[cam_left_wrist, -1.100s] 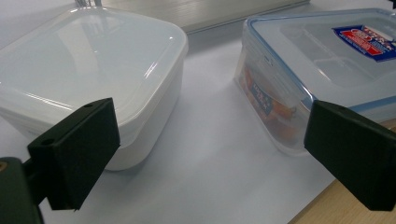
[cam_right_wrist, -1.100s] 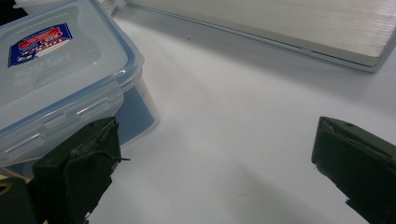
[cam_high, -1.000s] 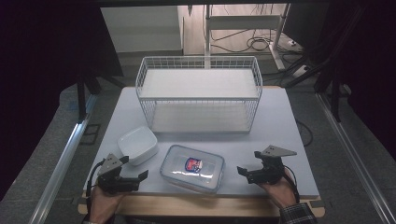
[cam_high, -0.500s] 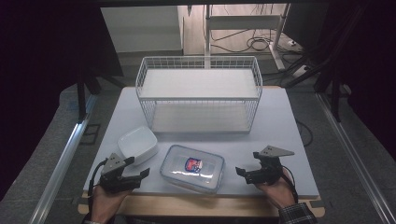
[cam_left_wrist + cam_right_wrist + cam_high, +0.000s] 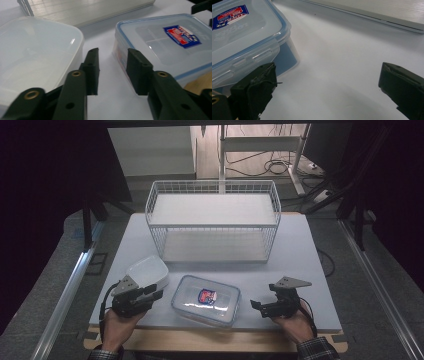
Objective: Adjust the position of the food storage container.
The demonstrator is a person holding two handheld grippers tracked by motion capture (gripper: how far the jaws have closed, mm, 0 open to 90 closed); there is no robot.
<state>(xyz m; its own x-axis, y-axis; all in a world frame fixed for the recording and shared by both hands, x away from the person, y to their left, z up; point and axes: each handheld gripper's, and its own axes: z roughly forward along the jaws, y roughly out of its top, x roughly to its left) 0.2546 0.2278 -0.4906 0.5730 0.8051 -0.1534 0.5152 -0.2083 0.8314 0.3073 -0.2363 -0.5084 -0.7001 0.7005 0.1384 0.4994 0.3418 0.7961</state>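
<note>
A clear lidded container point(image 5: 206, 300) with a blue seal and a red-and-blue label lies near the table's front edge. Left of it sits an open white tub point(image 5: 146, 271). My left gripper point(image 5: 159, 292) points into the strip of table between the two. Its jaws have just been closing and now stand a narrow gap apart with nothing between them. In the left gripper view the left gripper point(image 5: 112, 53) has the tub point(image 5: 32, 55) on its left and the lidded container point(image 5: 170, 42) on its right. My right gripper point(image 5: 255, 306) rests open by the container's right end point(image 5: 239, 32).
A white wire basket point(image 5: 212, 220) with a flat bottom board stands at the back middle of the white table point(image 5: 300, 250). Bare tabletop lies between the basket and the containers and to the right of the right gripper point(image 5: 329, 72). The floor drops away on both sides.
The left gripper's jaws have narrowed, and the gripper has crept slightly forward and up toward the gap between the tub and the lidded container. The right gripper has stayed put.
</note>
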